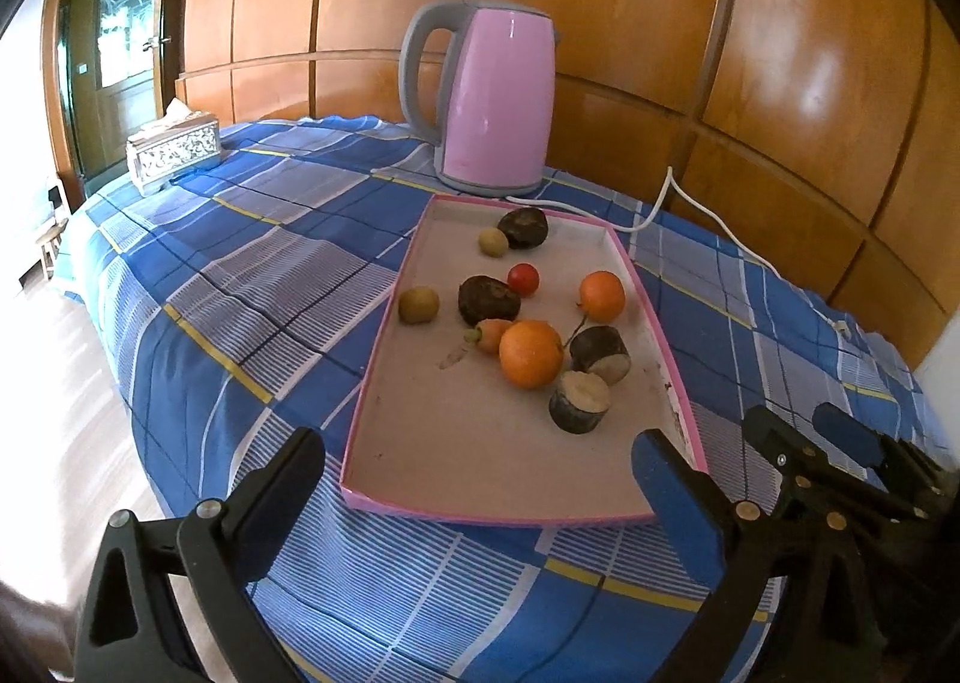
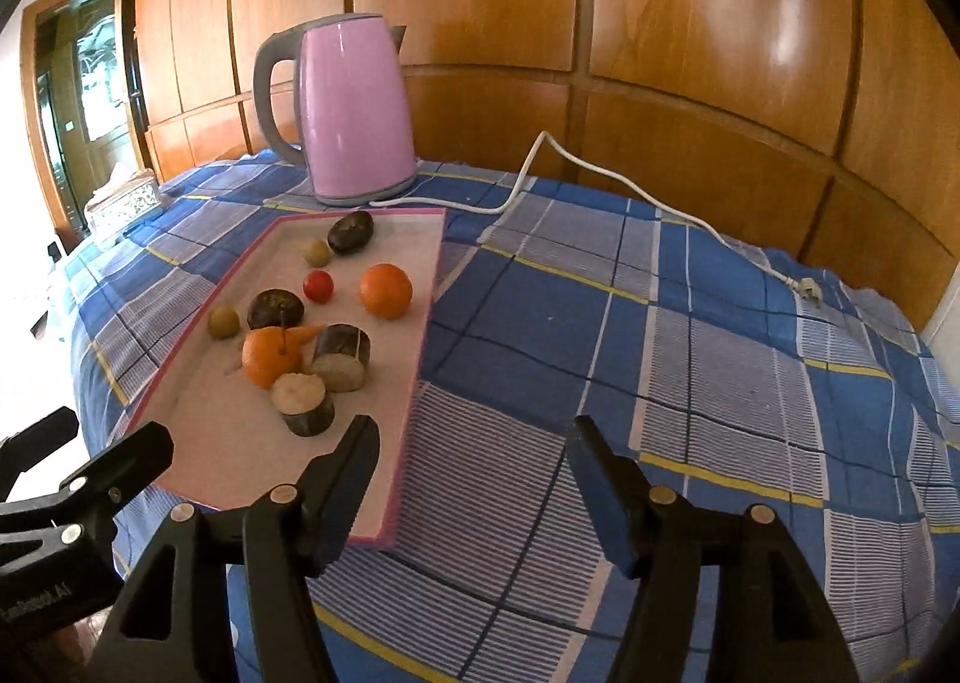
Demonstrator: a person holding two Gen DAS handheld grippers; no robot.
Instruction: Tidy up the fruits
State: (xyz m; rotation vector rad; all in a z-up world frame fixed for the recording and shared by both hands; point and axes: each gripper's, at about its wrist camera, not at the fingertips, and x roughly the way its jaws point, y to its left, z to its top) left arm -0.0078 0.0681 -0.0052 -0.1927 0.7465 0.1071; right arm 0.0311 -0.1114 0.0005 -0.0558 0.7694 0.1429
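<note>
Now fruits (image 1: pixel 531 353) in tray (image 1: pixel 480 479), beyond both empty tools.

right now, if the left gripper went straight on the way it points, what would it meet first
Probably the near part of the pink-rimmed tray: the open left gripper straddles its near end, and it points downward. Beyond that, the first item in line looks like the nearer cut dark root piece, though depth is hard to judge.

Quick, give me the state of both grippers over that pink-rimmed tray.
Left gripper: open, holding nothing, jaws spread across the pink-rimmed tray's near edge.
Right gripper: open, holding nothing.
</note>
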